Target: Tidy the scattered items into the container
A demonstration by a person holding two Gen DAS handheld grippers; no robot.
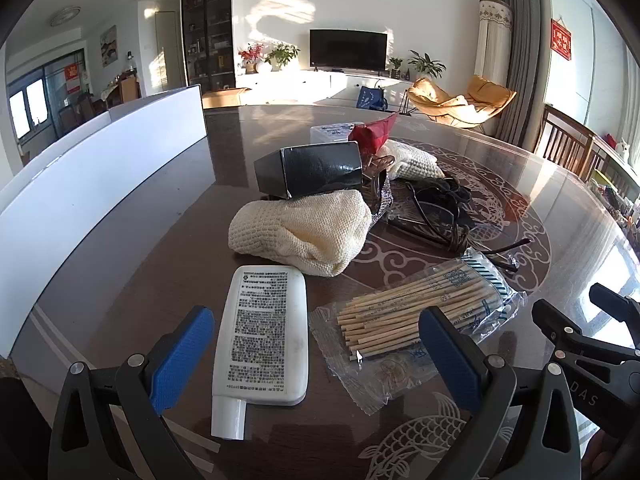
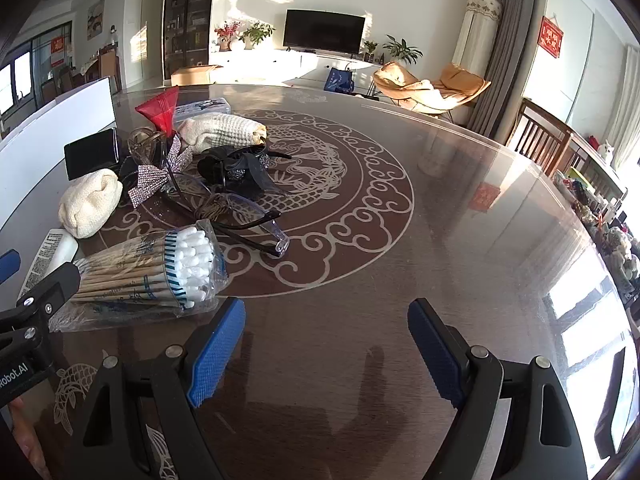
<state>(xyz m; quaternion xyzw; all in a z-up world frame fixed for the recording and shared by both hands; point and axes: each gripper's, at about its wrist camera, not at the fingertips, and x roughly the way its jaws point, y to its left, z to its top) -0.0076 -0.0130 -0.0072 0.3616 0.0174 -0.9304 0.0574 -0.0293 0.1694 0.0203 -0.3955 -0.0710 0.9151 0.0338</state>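
Two grippers, both spread wide, gripping nothing: left gripper (image 1: 316, 354) straddles white tube (image 1: 262, 336) and cotton-swab pack (image 1: 420, 312); right gripper (image 2: 326, 350) over bare table (image 2: 460, 216).

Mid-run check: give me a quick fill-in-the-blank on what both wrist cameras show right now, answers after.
1. The left gripper has its jaws ____, one on each side of the white flat tube with printed text.
2. The clear bag of wooden-stick cotton swabs lies on the ____ side of the white flat tube in the left wrist view.
3. Between the right gripper fingers there is only the brown patterned ____.

Missing words: open; right; table
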